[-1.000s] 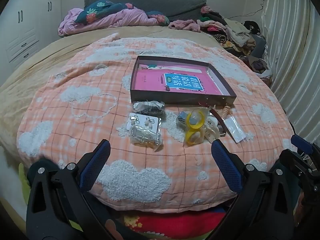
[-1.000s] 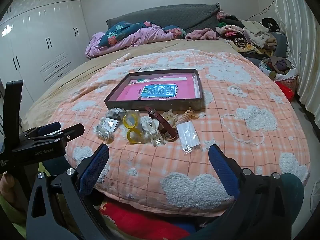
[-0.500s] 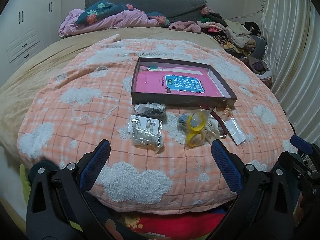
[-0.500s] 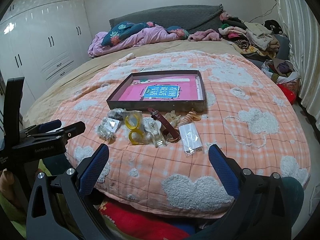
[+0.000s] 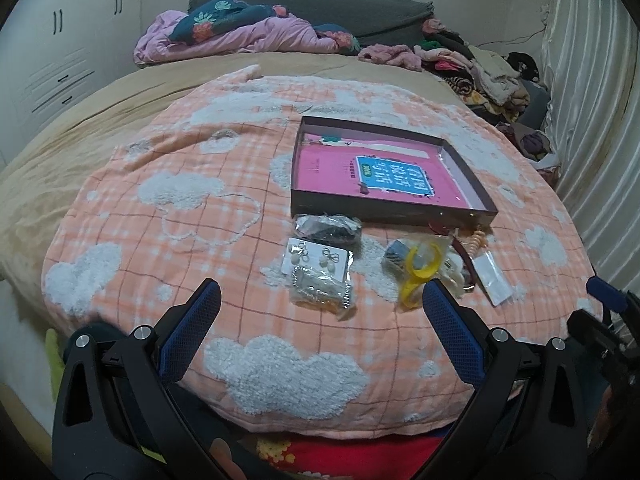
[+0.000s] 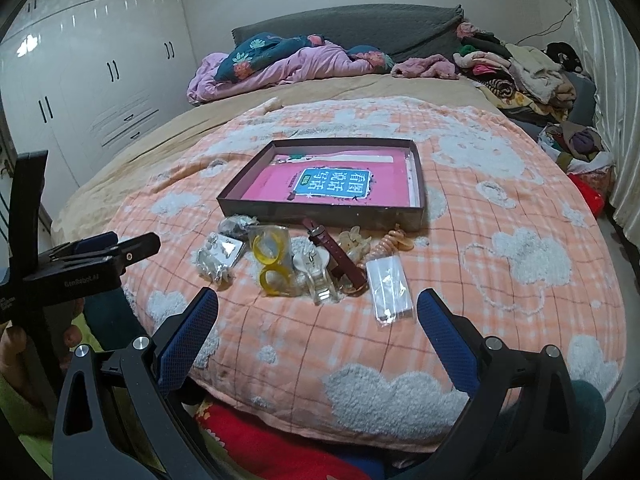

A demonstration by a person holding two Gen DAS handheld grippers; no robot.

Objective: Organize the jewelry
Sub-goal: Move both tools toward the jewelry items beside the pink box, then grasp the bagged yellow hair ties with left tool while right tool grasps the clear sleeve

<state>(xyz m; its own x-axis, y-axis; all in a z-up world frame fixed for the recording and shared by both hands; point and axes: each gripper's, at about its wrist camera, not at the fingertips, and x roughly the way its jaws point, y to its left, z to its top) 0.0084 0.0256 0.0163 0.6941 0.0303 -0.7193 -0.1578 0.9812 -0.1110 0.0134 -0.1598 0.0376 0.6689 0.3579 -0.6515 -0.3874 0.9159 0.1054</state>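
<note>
A shallow dark box [image 5: 384,211] [image 6: 320,216] with a pink book inside lies on the orange cloud blanket. In front of it lies a row of jewelry: an earring card in a bag [image 5: 318,261] [image 6: 220,254], a dark bagged item [image 5: 328,229], yellow rings [image 5: 420,268] [image 6: 272,258], a brown strap [image 6: 334,254], a clear bag [image 5: 491,280] [image 6: 389,283]. My left gripper [image 5: 318,322] is open and empty, short of the earring card. My right gripper [image 6: 316,328] is open and empty, short of the clear bag.
The blanket [image 5: 180,216] covers a bed with rumpled pink bedding [image 6: 280,68] at the head and piled clothes [image 6: 528,76] at the back right. White wardrobes [image 6: 92,88] stand left, a curtain [image 5: 592,120] right. The left gripper's body shows in the right wrist view [image 6: 80,272].
Both grippers have moved slightly forward toward the jewelry, so the items appear a little closer. Both stay open and empty.
</note>
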